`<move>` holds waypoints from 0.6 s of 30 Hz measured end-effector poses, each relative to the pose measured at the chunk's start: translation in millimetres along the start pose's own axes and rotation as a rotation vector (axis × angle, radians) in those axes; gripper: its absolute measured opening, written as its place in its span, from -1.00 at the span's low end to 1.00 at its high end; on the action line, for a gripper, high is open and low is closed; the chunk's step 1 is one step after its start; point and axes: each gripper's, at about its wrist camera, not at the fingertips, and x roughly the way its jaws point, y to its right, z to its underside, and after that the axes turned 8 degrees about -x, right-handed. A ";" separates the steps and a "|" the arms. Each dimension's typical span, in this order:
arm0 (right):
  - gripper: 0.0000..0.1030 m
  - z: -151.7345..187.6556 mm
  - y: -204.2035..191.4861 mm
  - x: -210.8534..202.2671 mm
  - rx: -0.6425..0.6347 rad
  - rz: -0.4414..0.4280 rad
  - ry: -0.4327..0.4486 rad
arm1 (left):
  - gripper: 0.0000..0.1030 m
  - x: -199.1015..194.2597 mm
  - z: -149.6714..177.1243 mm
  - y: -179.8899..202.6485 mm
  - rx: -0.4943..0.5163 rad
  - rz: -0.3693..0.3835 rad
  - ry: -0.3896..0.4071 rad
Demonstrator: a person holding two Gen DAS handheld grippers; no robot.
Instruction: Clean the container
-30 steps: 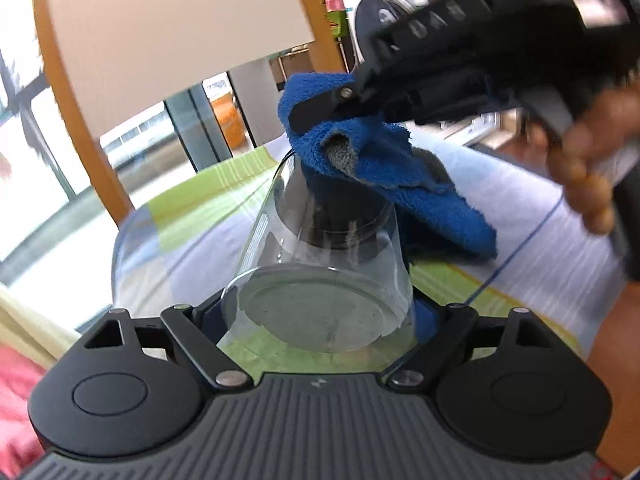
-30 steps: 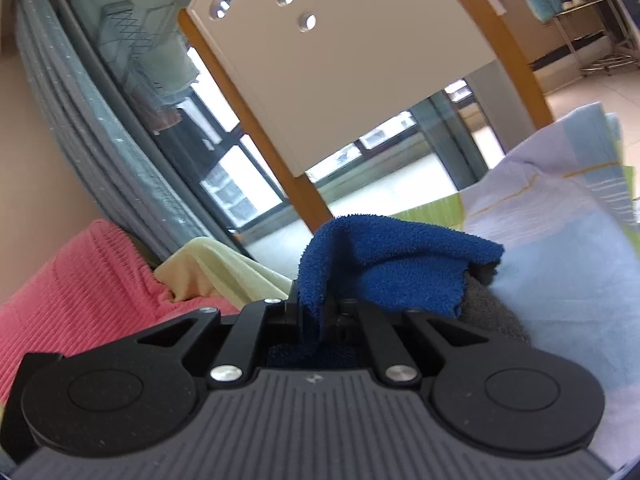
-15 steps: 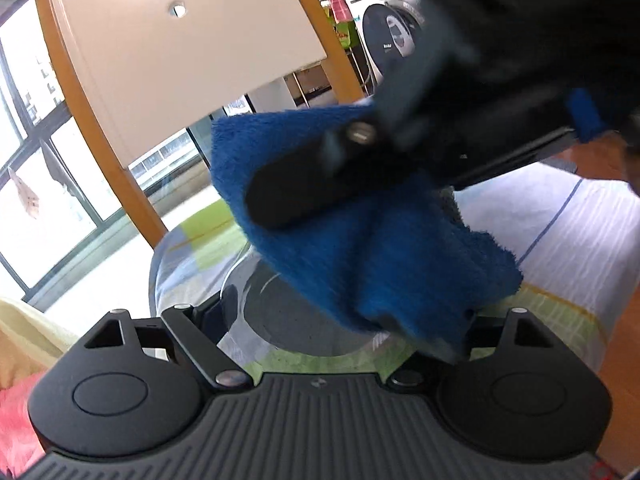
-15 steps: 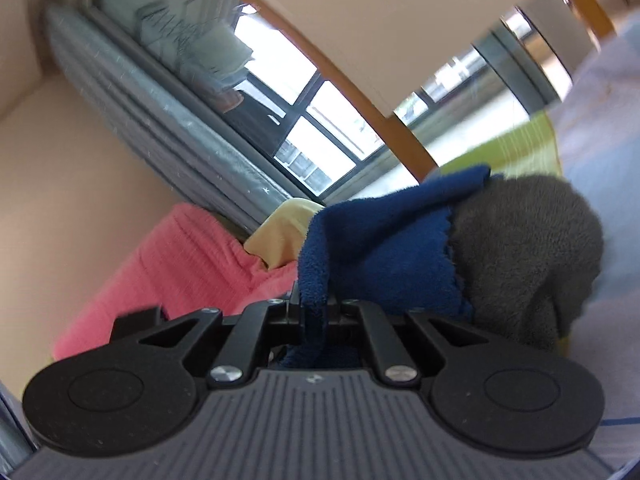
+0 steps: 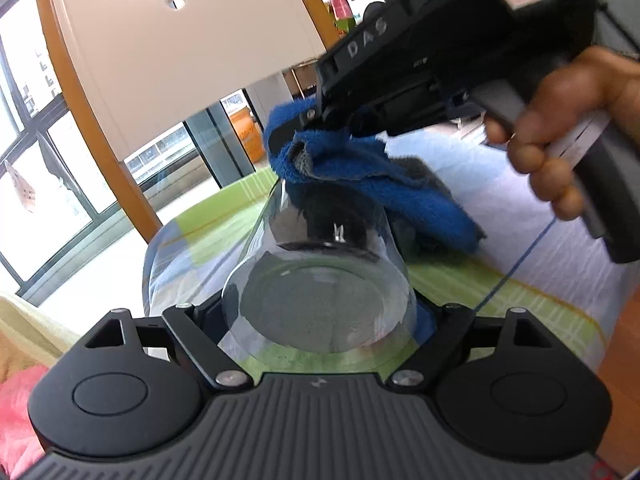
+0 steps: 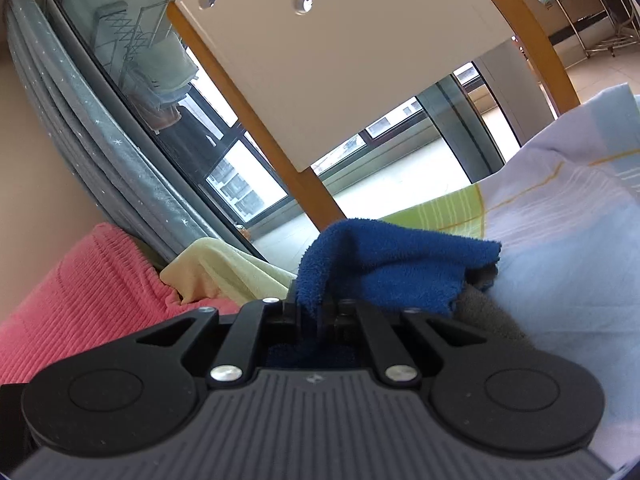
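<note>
- left tongs clamped round the glass container, lying on its side, open mouth facing away from them
- right tongs pinching the blue cloth right at that mouth, so it goes straight in along the glass's length

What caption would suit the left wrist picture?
Left tongs grip a clear glass container while right tongs press a blue cloth at its mouth.

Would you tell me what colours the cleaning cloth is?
The cloth is blue with a grey reverse side, clearest in the left wrist view.
</note>
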 end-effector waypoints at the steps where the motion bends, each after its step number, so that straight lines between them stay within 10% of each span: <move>1: -0.97 0.3 -0.3 1.6 0.005 0.000 0.000 | 0.66 0.0 -6.1 -2.9 -0.021 0.010 -0.006; 9: -0.97 8.8 3.9 -2.2 0.057 -0.002 0.020 | 0.69 -21.7 -19.2 -54.6 -0.410 0.233 -0.071; 18: -0.87 8.7 -4.2 -26.5 0.065 0.020 -0.019 | 0.66 -73.8 0.6 11.4 -0.109 0.090 -0.051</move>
